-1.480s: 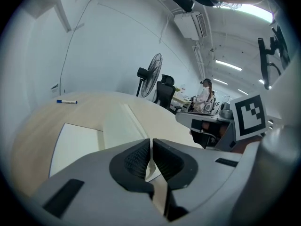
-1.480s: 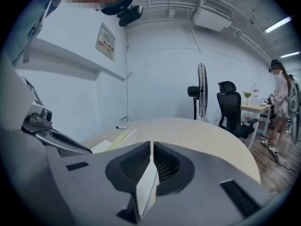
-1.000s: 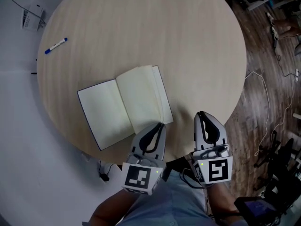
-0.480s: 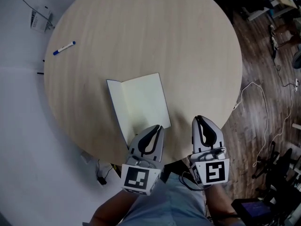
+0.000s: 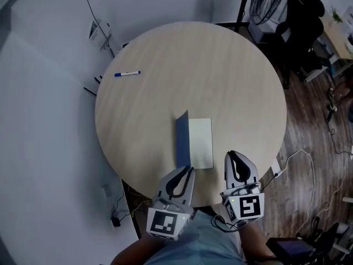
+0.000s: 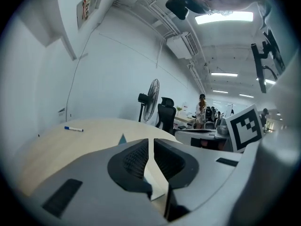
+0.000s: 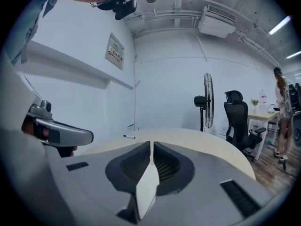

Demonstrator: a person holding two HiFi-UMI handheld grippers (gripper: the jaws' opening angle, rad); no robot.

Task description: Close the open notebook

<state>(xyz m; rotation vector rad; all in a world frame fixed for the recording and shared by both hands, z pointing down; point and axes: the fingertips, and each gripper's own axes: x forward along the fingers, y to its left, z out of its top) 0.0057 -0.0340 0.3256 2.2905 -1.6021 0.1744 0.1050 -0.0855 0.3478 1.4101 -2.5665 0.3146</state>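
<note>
The notebook [image 5: 201, 142] lies on the round wooden table [image 5: 165, 54], near its front edge. Its blue cover [image 5: 182, 141] stands nearly on edge over the left side, with a white page showing to its right. My left gripper [image 5: 189, 170] hovers just in front of the notebook's near edge, shut and empty. Beside it, to the right of the notebook, my right gripper [image 5: 231, 155] is shut and empty too. In the left gripper view a blue corner of the cover [image 6: 122, 138] pokes up beyond the closed jaws [image 6: 151, 141]. The right gripper view shows only the table [image 7: 211, 142] past its jaws [image 7: 151, 145].
A blue-capped pen [image 5: 127, 73] lies at the table's far left. A standing fan [image 5: 267, 1] and a black office chair [image 5: 300, 21] are beyond the table at the right. Cables [image 5: 309, 153] trail over the wooden floor. A person [image 6: 201, 108] stands far off.
The notebook's left half has swung up from lying flat open to standing on edge over the right half. Both grippers have lifted, and the head view now sees the table from higher.
</note>
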